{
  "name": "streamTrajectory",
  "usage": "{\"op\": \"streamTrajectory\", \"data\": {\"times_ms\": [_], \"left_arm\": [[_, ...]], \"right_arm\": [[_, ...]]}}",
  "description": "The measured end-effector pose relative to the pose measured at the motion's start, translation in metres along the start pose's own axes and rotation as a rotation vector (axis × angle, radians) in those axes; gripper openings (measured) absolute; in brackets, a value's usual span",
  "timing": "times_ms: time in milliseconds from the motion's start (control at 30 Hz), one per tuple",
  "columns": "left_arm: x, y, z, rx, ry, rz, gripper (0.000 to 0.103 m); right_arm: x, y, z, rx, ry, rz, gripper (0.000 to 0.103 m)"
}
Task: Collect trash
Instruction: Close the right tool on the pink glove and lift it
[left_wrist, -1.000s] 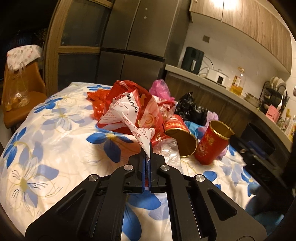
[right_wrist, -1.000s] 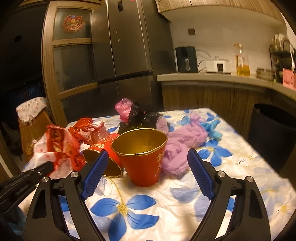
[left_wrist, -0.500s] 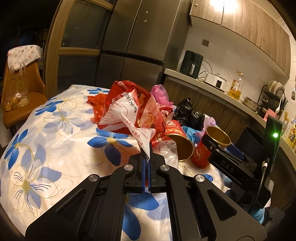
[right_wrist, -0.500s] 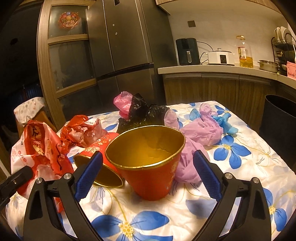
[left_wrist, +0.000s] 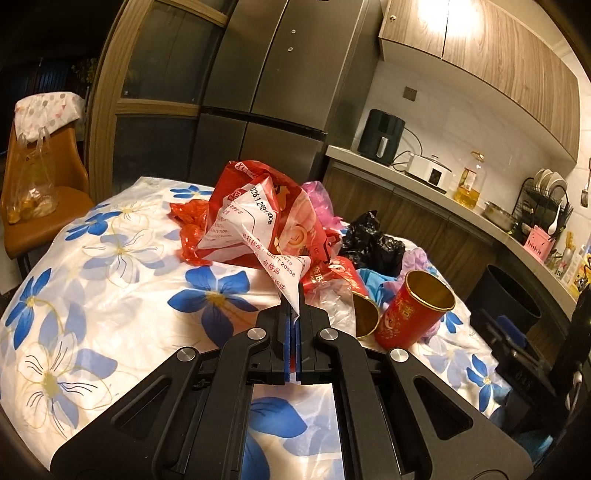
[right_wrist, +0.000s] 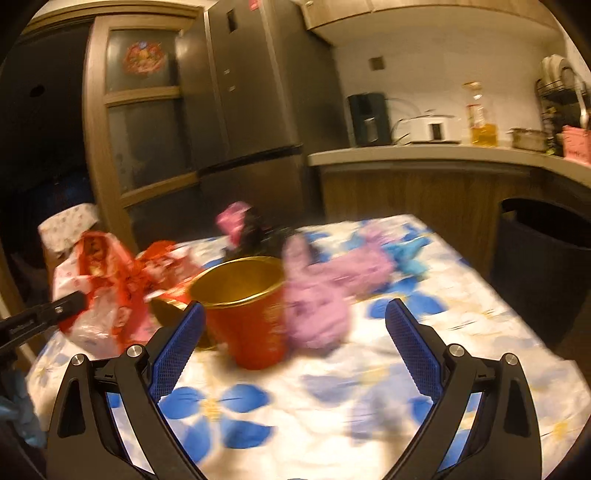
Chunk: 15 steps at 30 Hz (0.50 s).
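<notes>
Left gripper (left_wrist: 293, 314): black fingers with blue pads pressed together, pinching a white corner of the crumpled red-and-white printed plastic bag (left_wrist: 255, 221).
Right gripper (right_wrist: 293, 332): blue-padded fingers spread wide, nothing between them; this view is motion-blurred.
Table: covered by a white cloth with blue flowers (left_wrist: 110, 280).
Upright cup: red paper cup with gold rim and lining (right_wrist: 247, 306), standing just beyond the right gripper's left pad, near the table's middle.
Tipped cup: second red-and-gold paper cup (left_wrist: 360, 301), lying on its side just left of the upright one, mouth facing near.
Held bag: hangs from the left gripper at the left of the pile, above the cloth.
Further trash: lilac plastic bag (right_wrist: 325, 280) right of the upright cup; light-blue scrap (right_wrist: 410, 254) beyond it; crumpled black plastic bag (left_wrist: 371, 243) and pink plastic bag (left_wrist: 317, 199) at the far side.
Right of table: dark round bin (right_wrist: 543, 269) on the floor.
</notes>
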<state>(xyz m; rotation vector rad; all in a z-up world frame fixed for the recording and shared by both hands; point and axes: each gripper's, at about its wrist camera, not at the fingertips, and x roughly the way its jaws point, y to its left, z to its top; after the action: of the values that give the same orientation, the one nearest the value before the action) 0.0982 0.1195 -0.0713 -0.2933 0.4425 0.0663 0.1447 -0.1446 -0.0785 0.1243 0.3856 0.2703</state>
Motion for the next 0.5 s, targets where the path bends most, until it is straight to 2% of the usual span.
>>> {"op": "streamTrajectory", "data": {"times_ms": [133,200,233,400,467,500], "left_arm": [[-0.001,-0.004,0.0,0.007,-0.005,0.007,0.0],[-0.003,-0.004,0.001,0.007,-0.01,0.017,0.0],[-0.004,-0.005,0.002,0.005,-0.013,0.023,0.0],[-0.014,-0.006,0.008,0.004,-0.036,0.054,0.0],[-0.017,-0.006,0.01,0.003,-0.043,0.065,0.0],[-0.018,-0.007,0.011,0.004,-0.045,0.068,0.0]], "right_arm": [[0.023,-0.023,0.001,0.07,0.037,-0.05,0.091],[0.038,-0.024,0.0,0.061,0.077,-0.053,0.082],[0.051,-0.023,-0.002,0.049,0.111,-0.054,0.075],[0.093,-0.021,-0.01,0.071,0.274,0.016,0.056],[0.1,-0.021,-0.013,0.071,0.313,0.034,0.029],[0.099,-0.021,-0.013,0.075,0.311,0.044,0.024]]}}
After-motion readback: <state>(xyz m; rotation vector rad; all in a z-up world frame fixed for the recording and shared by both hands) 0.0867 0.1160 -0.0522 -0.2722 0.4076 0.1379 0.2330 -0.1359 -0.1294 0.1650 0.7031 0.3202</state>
